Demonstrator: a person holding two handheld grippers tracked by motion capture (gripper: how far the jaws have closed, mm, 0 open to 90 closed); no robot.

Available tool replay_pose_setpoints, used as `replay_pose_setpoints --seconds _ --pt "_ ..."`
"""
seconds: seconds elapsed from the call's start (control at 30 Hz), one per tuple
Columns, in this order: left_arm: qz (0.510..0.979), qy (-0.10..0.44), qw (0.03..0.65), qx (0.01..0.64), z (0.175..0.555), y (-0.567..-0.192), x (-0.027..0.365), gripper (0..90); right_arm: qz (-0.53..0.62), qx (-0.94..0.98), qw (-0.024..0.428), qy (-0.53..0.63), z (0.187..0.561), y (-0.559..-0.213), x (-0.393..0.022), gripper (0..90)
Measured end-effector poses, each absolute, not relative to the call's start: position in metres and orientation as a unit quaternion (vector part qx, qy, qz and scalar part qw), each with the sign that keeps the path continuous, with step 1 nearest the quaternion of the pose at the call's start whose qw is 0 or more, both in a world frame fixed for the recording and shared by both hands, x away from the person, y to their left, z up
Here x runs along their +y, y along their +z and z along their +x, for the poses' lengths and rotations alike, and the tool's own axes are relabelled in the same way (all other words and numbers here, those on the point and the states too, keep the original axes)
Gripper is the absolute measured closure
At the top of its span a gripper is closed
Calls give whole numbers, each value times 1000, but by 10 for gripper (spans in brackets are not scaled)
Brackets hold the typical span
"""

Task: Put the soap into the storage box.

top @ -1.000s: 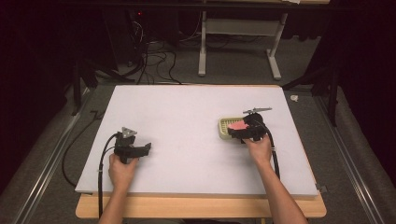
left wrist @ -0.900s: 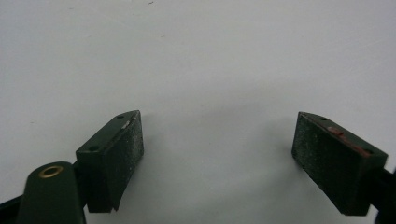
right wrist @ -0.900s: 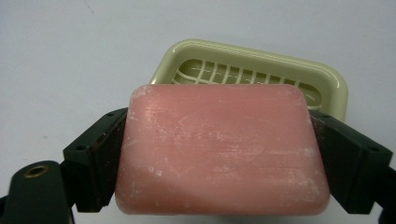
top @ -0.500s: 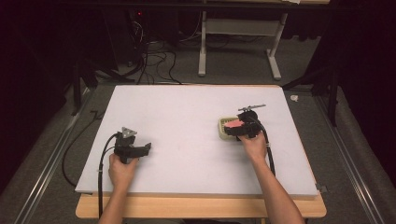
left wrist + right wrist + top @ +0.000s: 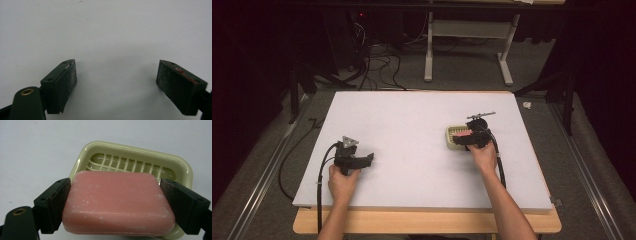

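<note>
A pink bar of soap (image 5: 118, 203) is clamped between the two black jaws of my right gripper (image 5: 115, 205), just over the near rim of a pale yellow-green soap dish (image 5: 135, 157) with a gridded bottom. From above, the right gripper (image 5: 473, 137) holds the soap (image 5: 462, 135) at the dish (image 5: 454, 141), right of the board's middle. My left gripper (image 5: 367, 160) rests low at the front left of the white board, jaws wide apart. Between its pads (image 5: 63, 82) there is only bare white surface.
The white board (image 5: 412, 130) lies on a wooden table whose front edge (image 5: 422, 222) runs along the bottom. Cables trail from both grippers toward the person. Behind the table are a grey floor, loose cables and a white table frame (image 5: 467, 50).
The right gripper has carried the soap a little forward and left over the dish. The left hand and gripper have stayed put.
</note>
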State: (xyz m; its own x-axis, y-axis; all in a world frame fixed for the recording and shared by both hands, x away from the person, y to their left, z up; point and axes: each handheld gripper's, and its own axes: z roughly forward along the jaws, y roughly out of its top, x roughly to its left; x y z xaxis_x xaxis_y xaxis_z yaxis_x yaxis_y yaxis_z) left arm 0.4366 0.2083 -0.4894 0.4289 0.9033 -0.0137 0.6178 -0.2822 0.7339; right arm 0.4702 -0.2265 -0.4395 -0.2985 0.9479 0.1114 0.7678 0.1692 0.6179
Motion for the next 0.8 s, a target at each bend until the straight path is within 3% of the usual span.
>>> replay_pose_setpoints --seconds 0.8 --pt "773 209 342 492 437 -489 208 171 556 743 176 328 461 -424 -231 145"
